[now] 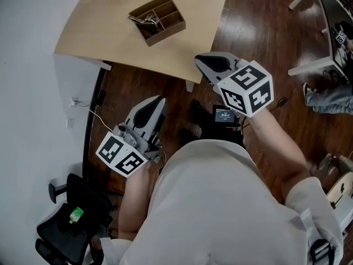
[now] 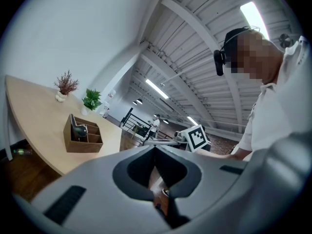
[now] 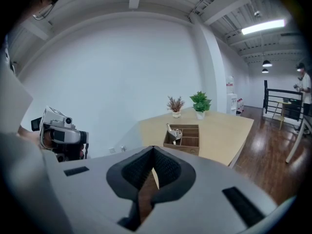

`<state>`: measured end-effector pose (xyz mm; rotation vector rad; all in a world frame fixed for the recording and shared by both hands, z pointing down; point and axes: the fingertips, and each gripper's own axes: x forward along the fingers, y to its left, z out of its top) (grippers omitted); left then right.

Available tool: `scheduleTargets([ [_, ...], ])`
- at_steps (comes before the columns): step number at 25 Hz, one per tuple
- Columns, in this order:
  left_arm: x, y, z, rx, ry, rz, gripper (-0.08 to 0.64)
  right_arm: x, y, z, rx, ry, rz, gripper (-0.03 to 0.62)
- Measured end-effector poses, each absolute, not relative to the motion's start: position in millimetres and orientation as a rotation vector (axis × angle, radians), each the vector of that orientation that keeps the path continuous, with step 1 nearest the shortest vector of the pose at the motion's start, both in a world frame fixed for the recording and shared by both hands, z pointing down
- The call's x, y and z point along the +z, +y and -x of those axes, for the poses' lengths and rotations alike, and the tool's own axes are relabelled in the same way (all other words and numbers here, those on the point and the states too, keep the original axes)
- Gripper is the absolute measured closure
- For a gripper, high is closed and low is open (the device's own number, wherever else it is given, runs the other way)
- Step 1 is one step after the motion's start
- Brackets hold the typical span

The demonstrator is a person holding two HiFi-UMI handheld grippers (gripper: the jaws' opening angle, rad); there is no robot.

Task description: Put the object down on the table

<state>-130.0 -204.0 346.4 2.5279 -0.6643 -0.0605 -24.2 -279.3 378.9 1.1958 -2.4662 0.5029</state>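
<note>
Head view: we're holding the left hand-held gripper [image 1: 159,101] & right hand-held gripper [image 1: 201,62] pinched together, both empty, off the worktop [image 1: 110,32]. The box [image 1: 165,24] w/ metal bits [image 1: 146,20] is sitting on it, so the put-down is prob. done.

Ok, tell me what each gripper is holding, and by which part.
Nothing. The left gripper and the right gripper are both shut with nothing between.
</note>
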Motion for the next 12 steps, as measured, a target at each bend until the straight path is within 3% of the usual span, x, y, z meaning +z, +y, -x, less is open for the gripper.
scheduleTargets([
  [12,355,-176,132,-0.039,-0.619,-2.497,0.56,363,-233,24,0.515,-2.496,-1.213,0.589],
])
